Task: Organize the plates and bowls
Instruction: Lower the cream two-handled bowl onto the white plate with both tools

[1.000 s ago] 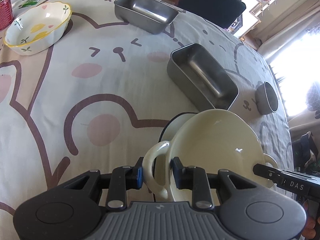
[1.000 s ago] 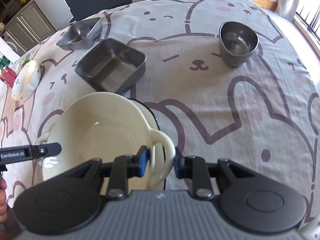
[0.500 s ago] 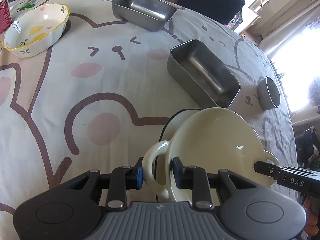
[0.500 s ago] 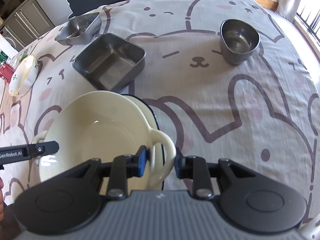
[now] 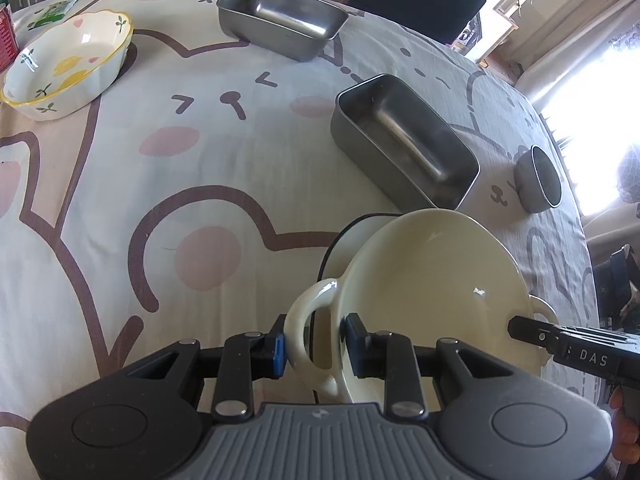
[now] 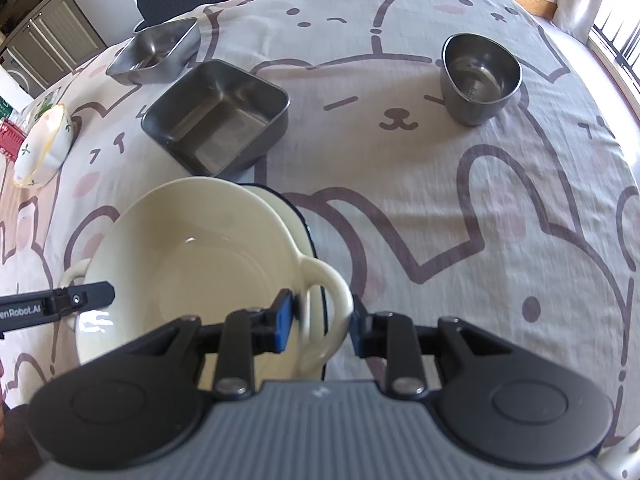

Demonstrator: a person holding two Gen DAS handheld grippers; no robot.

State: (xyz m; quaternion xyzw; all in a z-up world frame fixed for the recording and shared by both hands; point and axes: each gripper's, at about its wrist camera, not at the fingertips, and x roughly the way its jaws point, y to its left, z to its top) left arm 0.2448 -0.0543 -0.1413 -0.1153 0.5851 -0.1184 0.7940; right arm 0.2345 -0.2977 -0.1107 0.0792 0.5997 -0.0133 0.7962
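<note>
bare tablecloth (image 5: 224, 184) lies open left of the cream bowl (image 5: 432, 280) and, in the right view, to its right. the steel tray (image 5: 404, 152) stands just beyond the bowl; farther tray (image 5: 282, 20), patterned dish (image 5: 68, 66), steel cup (image 6: 480, 76) well apart.

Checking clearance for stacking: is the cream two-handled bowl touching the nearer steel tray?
Apart. In the right wrist view, tablecloth and the dark-rimmed dish's edge show between the cream bowl and the steel tray.
</note>
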